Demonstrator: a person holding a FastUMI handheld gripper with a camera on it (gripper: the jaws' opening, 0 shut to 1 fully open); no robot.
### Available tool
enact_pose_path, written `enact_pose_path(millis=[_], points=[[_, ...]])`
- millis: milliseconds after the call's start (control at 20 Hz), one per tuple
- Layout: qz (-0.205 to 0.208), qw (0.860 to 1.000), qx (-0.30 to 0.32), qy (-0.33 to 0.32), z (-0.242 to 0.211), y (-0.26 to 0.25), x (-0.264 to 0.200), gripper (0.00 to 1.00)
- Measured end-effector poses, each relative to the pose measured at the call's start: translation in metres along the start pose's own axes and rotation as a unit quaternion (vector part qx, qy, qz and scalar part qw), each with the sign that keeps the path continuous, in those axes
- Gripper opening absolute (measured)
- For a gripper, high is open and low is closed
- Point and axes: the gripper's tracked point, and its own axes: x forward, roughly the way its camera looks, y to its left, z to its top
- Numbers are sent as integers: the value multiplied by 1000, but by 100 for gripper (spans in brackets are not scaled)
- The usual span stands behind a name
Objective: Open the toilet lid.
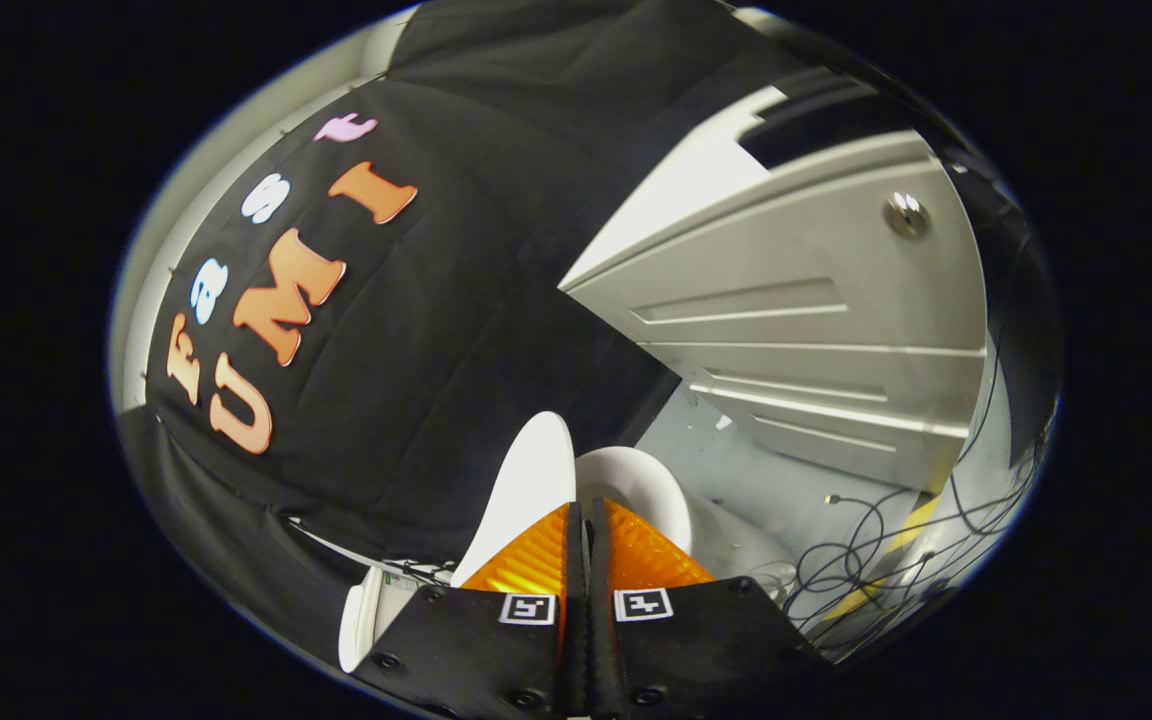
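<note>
toilet lid (526, 490) stands raised just ahead of the gripper (586, 515), rising past the left fingertip, beside the white bowl (651, 490) (rim partly hidden). the fingers are pressed together, gripping nothing. cables (886, 540) sprawl on the floor by a white door (816, 330).

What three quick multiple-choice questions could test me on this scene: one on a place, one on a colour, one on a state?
1. Where do the cables lie?
A. On the floor below the door
B. On top of the lid
C. Hung on the black cloth

2. What colour is the toilet lid?
A. Black
B. White
C. Yellow

3. How do the fingers of the tool stand?
A. Spread wide apart
B. Closed together
C. Clamped round a door knob

Answers: 1 A, the cables sprawl over the floor under the door. 2 B, the raised lid is plainly white. 3 B, the fingers meet just behind the lid's edge.
</note>
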Motion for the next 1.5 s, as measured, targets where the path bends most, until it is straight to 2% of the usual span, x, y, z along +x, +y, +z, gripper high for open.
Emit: enact_pose_path(millis=[300,550,700,1050,1300,1500], points=[[24,996,-83,-11,14,62,-5,8],[69,989,-133,-3,17,121,-6,8],[66,981,-183,2,15,139,-8,8],[89,976,-197,1,13,188,-27,8],[103,961,-256,-10,5,230,-41,8],[128,952,-277,-13,-5,268,-54,8]])
